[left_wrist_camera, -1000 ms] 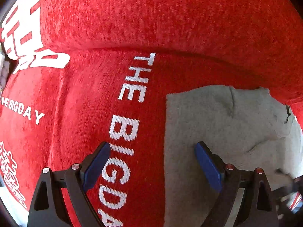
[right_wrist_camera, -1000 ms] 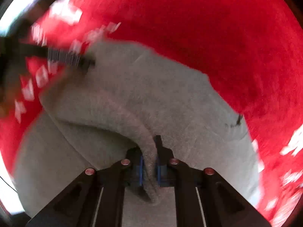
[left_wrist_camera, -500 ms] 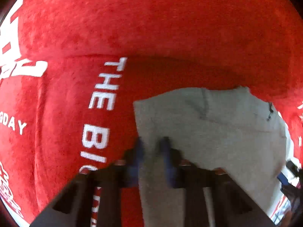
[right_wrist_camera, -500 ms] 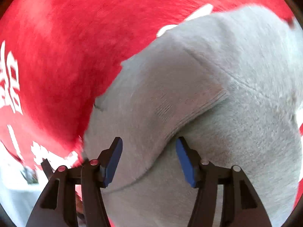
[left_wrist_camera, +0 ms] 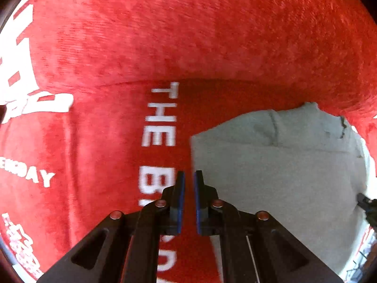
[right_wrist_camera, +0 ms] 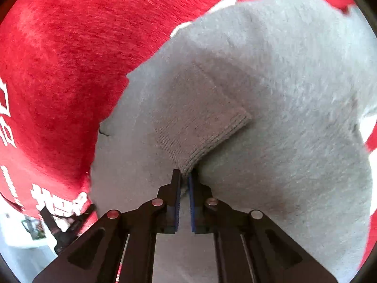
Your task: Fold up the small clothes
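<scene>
While the right gripper [right_wrist_camera: 184, 176] pinches it, the grey garment [right_wrist_camera: 271, 89] spreads ahead.

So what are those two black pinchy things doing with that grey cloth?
They're folding it. The right gripper has just closed on a ribbed corner of the grey garment, which lies on a red blanket with white lettering. The left gripper is shut at the garment's edge, but it seems to pinch no cloth.
</scene>
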Motion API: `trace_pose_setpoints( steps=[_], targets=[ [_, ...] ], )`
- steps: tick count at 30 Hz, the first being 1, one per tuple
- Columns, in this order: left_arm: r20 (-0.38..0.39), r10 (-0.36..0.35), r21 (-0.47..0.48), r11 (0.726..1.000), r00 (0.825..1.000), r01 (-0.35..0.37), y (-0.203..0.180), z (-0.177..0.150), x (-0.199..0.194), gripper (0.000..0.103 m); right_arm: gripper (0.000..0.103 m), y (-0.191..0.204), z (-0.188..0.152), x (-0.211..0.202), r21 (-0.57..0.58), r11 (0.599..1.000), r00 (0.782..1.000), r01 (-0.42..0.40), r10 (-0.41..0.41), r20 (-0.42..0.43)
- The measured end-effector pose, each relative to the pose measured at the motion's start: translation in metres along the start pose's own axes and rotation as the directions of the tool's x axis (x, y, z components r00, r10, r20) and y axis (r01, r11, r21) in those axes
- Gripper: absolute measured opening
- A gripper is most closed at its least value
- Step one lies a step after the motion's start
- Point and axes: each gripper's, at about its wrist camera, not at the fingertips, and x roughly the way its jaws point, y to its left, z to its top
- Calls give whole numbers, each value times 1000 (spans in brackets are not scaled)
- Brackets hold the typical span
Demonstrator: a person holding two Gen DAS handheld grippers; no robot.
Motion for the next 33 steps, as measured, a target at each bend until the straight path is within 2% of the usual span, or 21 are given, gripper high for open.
trace_pose_setpoints(
  steps=[2, 3, 4, 5, 8, 11, 13, 14, 15, 19, 20, 23, 25, 29, 30, 32, 33],
  targets=[
    [-6, -9, -17, 1000, 1000, 9, 5, -4, -8, 9, 30, 2, 2, -6, -25, 1000, 1000, 15, -15, -5],
    [-7, -15, -23, 1000, 1000, 15, 6, -9, -14, 10, 43, -1, 4, -11, -18, 1000, 1000, 18, -18, -5],
    [-5, -14, -20, 1000, 1000, 14, 7, -14, -21, 10, 46, -5, 5, -16, -7, 1000, 1000, 24, -24, 3],
    [-3, -14, -17, 1000, 1000, 14, 14, -17, -24, 10, 46, -10, 6, -22, 6, 1000, 1000, 28, -28, 10],
    [5, -33, 13, 999, 999, 33, -1, -26, -41, 10, 46, -28, 10, -40, 37, 999, 1000, -2, 2, 17],
    [-7, -40, 60, 997, 999, 41, -18, -41, -40, 10, 46, -33, 21, -34, 75, 996, 999, -51, 50, 8],
    [-39, -28, 62, 998, 999, 30, -35, -54, -32, 10, 43, -45, 30, -22, 160, 982, 994, -104, 107, -10],
    [-59, -18, 53, 998, 998, 22, -39, -59, -25, 10, 33, -50, 33, -18, 191, 974, 992, -122, 126, -7],
    [-66, -9, 49, 999, 998, 12, -36, -61, -17, 10, 7, -50, 36, -17, 188, 975, 993, -115, 119, -10],
    [-24, 21, 71, 997, 999, -20, -37, -72, -16, 10, 7, -35, 36, -15, 19, 1000, 1000, -6, 7, -28],
    [-24, 30, 84, 996, 999, -28, -39, -72, -15, 10, 7, -35, 35, -17, 10, 1000, 1000, 7, -7, -25],
    [-38, 70, 123, 990, 997, -65, -49, -70, -15, 10, 7, -46, 35, -28, 39, 998, 999, 51, -51, -13],
    [-51, 92, 120, 989, 994, -86, -54, -69, -18, 10, 8, -59, 35, -35, 86, 996, 999, 26, -24, -22],
    [-62, 75, 114, 991, 995, -68, -64, -71, -24, 10, 9, -79, 31, -52, 95, 995, 999, 4, -1, -35],
    [-63, 74, 122, 990, 995, -66, -72, -73, -27, 10, 12, -85, 28, -57, 94, 996, 999, -2, 6, -41],
    [-62, 64, 132, 990, 996, -55, -86, -76, -33, 10, 26, -95, 24, -64, 103, 995, 998, -16, 21, -51],
    [-62, 50, 133, 990, 997, -42, -94, -78, -36, 10, 37, -101, 21, -70, 105, 994, 998, -25, 31, -56]
  ],
)
